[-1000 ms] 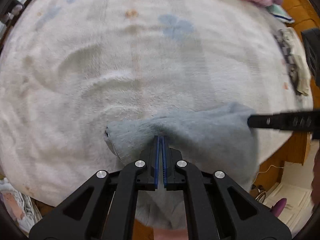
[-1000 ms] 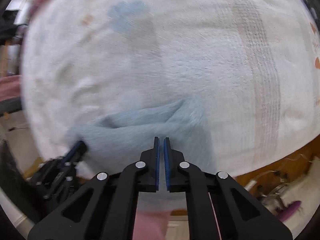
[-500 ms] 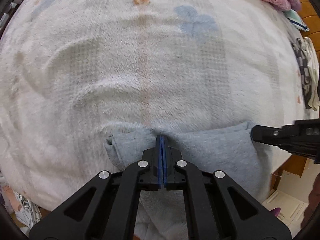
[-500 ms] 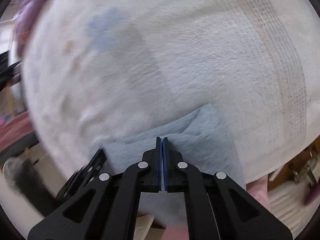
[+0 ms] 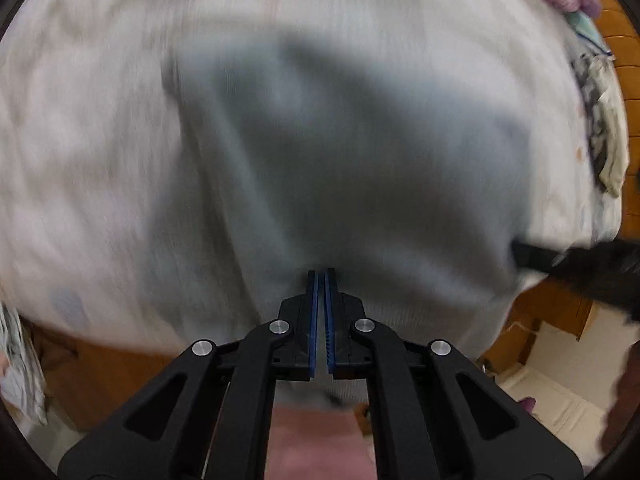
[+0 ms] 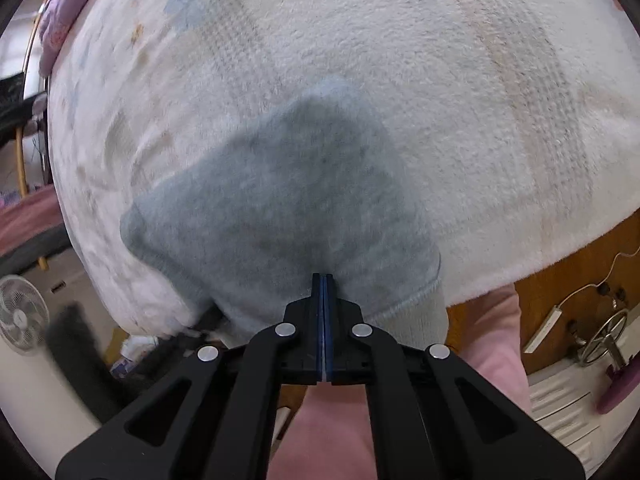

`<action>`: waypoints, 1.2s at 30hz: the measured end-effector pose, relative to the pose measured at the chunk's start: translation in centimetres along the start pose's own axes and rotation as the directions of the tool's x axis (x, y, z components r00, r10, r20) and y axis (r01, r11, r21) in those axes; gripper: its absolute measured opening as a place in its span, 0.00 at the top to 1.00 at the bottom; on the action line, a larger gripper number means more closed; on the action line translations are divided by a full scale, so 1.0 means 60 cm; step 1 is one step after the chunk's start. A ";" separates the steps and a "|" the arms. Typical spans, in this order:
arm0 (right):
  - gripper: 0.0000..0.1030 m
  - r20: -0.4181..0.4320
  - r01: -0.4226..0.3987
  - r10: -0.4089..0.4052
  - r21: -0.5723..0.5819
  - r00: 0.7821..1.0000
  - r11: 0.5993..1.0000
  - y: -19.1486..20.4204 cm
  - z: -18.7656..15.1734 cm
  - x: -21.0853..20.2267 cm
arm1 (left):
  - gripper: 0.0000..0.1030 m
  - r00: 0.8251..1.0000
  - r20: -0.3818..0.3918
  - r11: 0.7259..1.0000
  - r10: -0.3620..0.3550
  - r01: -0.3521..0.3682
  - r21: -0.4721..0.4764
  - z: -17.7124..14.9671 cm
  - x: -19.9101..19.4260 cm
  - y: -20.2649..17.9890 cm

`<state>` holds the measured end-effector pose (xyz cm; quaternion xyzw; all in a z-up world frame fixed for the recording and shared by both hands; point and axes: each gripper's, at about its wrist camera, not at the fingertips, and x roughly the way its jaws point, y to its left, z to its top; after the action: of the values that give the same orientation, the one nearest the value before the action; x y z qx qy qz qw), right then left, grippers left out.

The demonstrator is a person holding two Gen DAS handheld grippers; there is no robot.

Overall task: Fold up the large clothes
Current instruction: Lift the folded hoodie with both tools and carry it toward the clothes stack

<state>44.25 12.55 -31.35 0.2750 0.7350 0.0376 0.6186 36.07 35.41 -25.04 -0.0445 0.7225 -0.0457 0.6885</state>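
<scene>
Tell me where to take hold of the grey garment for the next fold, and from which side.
Grip the grey garment along its ribbed hem at the bed's near edge, coming from the near side: that edge hangs free off the fleece blanket, likely easiest to pinch.

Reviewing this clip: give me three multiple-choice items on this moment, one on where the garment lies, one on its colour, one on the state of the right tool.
1. Where does the garment lie?
A. on the fluffy white blanket, at its near edge
B. on the wooden floor
C. in a basket

2. What colour is the garment?
A. red
B. grey-blue
C. black

3. How is the right tool set?
A. wide open above the cloth
B. shut on the garment's near edge
C. shut on a hanger

Answers: 1 A, the cloth is spread over the blanket by its edge; 2 B, it reads grey-blue in both wrist views; 3 B, its blue pads meet with the garment's hem running between them.
</scene>
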 end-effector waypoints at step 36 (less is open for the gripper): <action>0.07 -0.157 -0.124 0.066 -0.392 0.985 0.912 -0.032 0.086 0.023 | 0.05 0.874 -0.155 0.885 -0.459 0.466 0.006 0.116 0.067 0.166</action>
<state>48.27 10.09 -34.51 0.1749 0.7393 0.2363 0.6058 42.82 44.74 -30.65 -0.1974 0.7392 -0.2278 0.6023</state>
